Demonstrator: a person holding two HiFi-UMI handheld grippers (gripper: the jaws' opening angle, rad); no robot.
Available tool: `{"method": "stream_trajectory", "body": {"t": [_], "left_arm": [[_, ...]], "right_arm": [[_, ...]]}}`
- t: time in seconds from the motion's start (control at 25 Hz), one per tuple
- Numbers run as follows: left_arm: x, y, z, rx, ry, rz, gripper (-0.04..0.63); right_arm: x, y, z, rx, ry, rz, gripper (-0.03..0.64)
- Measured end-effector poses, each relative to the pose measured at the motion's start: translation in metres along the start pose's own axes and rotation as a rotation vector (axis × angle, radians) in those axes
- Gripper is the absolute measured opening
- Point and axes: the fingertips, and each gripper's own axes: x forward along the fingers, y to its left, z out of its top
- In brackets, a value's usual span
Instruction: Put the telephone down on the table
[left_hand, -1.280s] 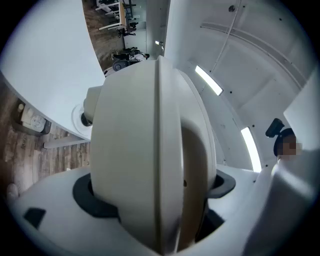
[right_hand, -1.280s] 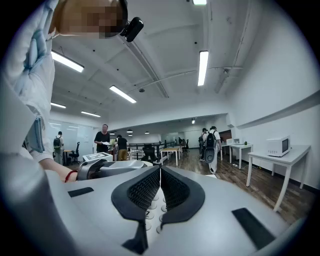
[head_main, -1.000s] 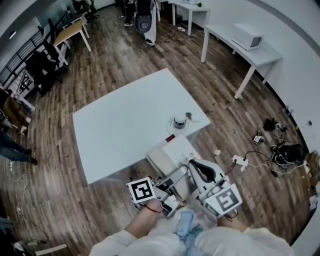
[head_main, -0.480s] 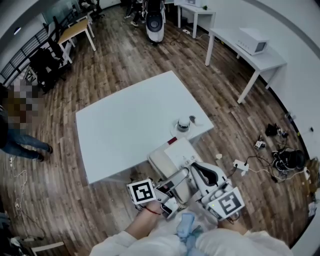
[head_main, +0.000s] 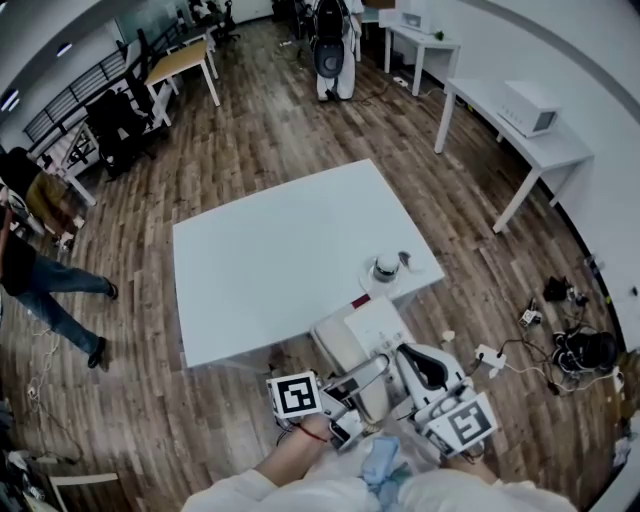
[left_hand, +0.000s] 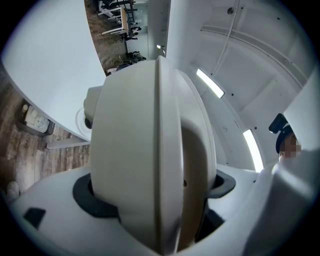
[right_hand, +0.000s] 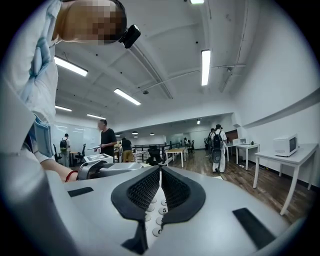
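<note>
Head view: the cream telephone (head_main: 372, 322) is by the table's (head_main: 270, 260) five-o'clock edge, with the left gripper (head_main: 362, 372) clamped on it. The right gripper's (right_hand: 160, 175) jaws are pressed together, holding nothing.

White rectangular desk (head_main: 280, 255) on brown wood-plank floor (head_main: 260, 130). Near right front corner: small round white-and-grey obj. (head_main: 386, 268), tiny grey item (head_main: 404, 259) just beside it. Small dark-red item (head_main: 360, 301) at front edge, type unclear.
</note>
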Motion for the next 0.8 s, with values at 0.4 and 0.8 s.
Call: {"method": "stream_trajectory", "body": {"t": [0.4,0.8], "left_arm": [[-0.021,-0.003,0.016,0.009,-0.045,-0.005,0.479],[-0.044,-0.01,0.042,0.022,-0.118,-0.043,0.479]], "right_arm": [[0.016,0.014,0.003,-0.01,0.007,0.051,0.034],[0.043,0.031,0.006,-0.03,0.011,0.132,0.034]]}}
